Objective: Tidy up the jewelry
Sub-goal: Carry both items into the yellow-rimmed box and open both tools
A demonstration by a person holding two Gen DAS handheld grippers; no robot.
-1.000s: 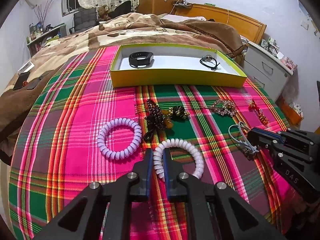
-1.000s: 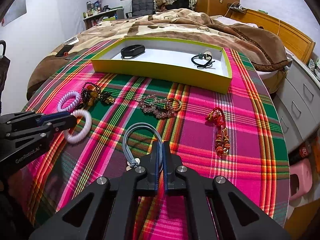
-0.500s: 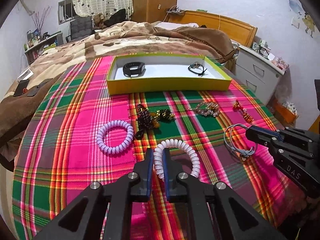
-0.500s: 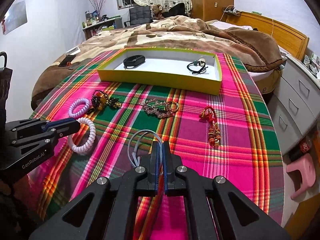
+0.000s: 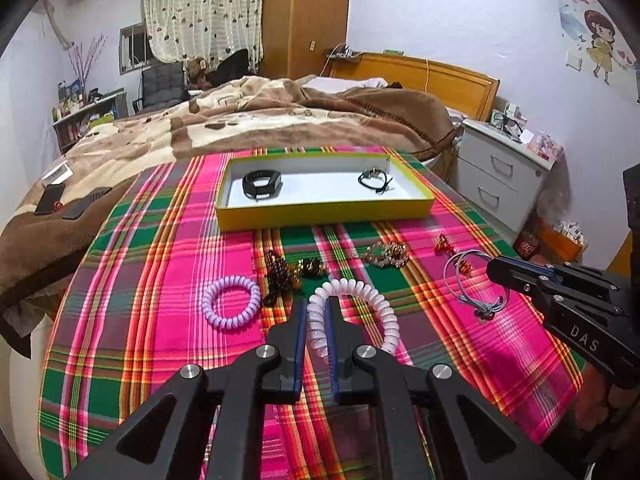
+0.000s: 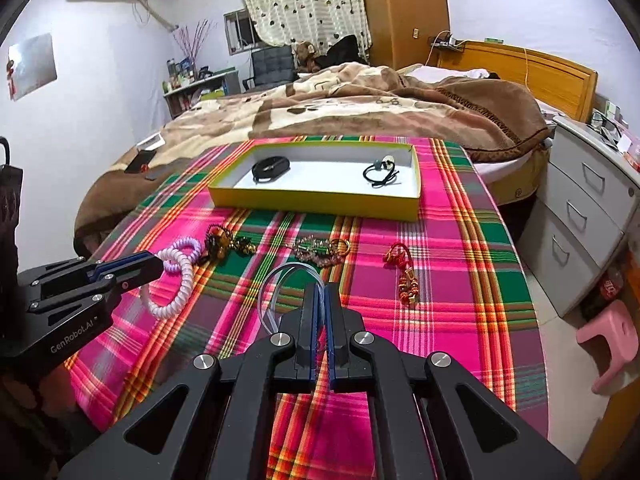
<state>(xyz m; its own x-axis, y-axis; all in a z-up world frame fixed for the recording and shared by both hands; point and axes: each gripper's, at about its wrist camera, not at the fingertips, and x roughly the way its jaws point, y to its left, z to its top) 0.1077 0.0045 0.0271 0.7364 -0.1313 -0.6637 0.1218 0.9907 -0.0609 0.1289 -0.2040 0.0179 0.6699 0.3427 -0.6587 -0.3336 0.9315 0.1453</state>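
Here the left gripper point(image 5: 318, 312) is pinching the white coil bracelet point(image 5: 368, 300) near the lower centre of its view, jaws nearly closed on one side of the loop so the rest is hanging free. At centre right of that frame the right gripper point(image 6: 322, 300) is clamping a thin pale-blue cord loop point(image 5: 468, 276), gripped at one edge, probably to keep it from tangling. Both pieces are likely heading for the yellow tray point(image 5: 320, 210) in the upper middle, which is already holding a black band point(image 5: 262, 184) and a black cord point(image 5: 374, 180), while the lilac coil bracelet point(image 5: 231, 302) is lying on the plaid cloth point(image 5: 140, 280)
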